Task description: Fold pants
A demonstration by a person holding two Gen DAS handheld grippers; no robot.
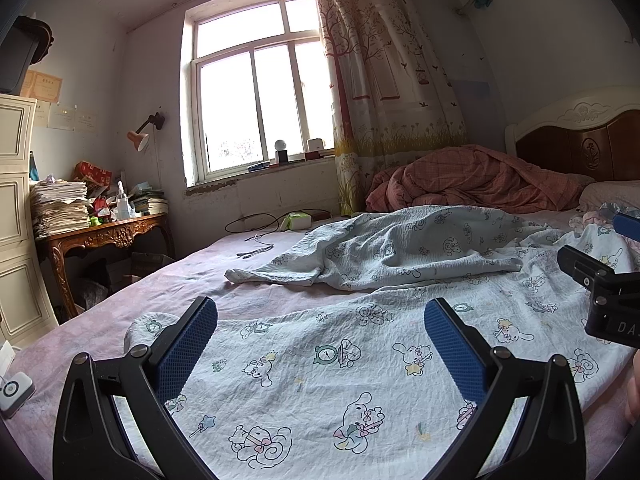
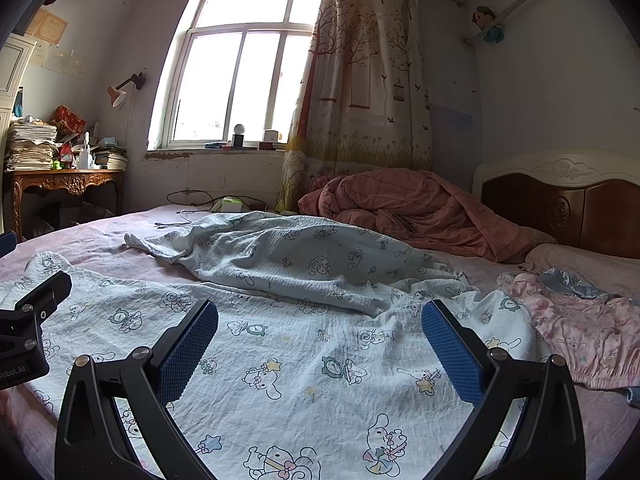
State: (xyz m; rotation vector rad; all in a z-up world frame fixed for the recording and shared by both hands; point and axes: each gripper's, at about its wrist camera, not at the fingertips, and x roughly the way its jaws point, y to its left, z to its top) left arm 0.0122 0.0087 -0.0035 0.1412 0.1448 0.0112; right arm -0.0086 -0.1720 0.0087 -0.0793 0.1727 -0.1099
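Pale blue cotton with little cartoon prints, that's the pants [image 1: 320, 360] we've got spread out on the bed [image 1: 100, 320]. One leg lies flat right under both claws, running sideways across the pink sheet, and the other leg [image 2: 288, 264] is bunched up and rumpled just past it, further ahead of the fingers.

Our left claw [image 1: 320, 344] is spread wide, blue pads apart, nothing between them, hovering over the flat leg near its hem end. Our right claw [image 2: 320, 344] is the same deal: wide, gripping nothing, sitting over the leg closer to the waist side. The two claws are side by side, each one peeking into the edge of the other's view.

Off to the right of the right claw there's a crumpled pink garment [image 2: 580, 332] touching the pants' edge. Way ahead of both claws is a reddish plaid quilt [image 2: 420, 212] heaped by the headboard [image 2: 560, 200], plus a window [image 1: 256, 92] with a patterned curtain [image 1: 384, 72]. Far left, a carved wooden table [image 1: 104, 236] stacked with papers.
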